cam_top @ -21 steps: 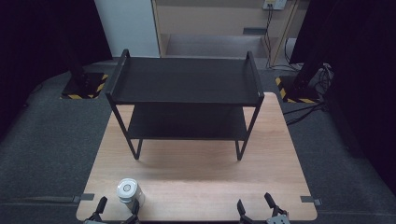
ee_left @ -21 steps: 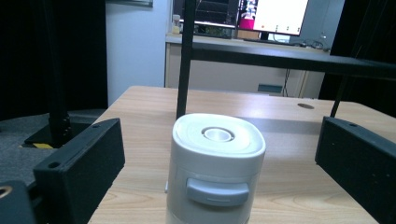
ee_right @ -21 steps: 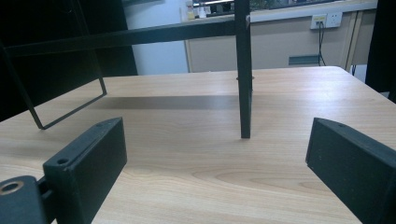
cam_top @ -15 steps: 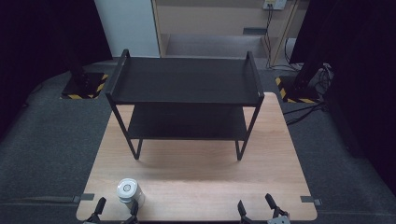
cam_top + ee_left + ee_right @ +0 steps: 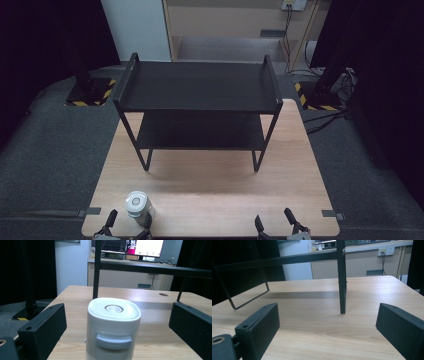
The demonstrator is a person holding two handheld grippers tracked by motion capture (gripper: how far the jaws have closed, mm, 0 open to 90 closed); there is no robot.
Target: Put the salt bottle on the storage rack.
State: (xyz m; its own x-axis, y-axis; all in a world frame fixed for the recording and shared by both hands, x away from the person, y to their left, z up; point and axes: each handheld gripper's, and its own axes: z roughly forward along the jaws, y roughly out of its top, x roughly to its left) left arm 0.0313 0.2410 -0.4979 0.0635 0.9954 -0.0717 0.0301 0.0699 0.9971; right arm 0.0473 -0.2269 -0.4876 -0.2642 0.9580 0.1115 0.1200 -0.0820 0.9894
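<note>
Getting ready to grab the small white round plastic jar [image 5: 113, 327] on the wooden bench [image 5: 210, 192], between the wide-open left hand-held gripper [image 5: 126, 223], then squeezing next; right hand-held gripper [image 5: 274, 221] open, empty.

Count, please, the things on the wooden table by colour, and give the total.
White: 1, the canister
Black: 1, the two-level shelf rack
Total: 2, both on the table
</note>
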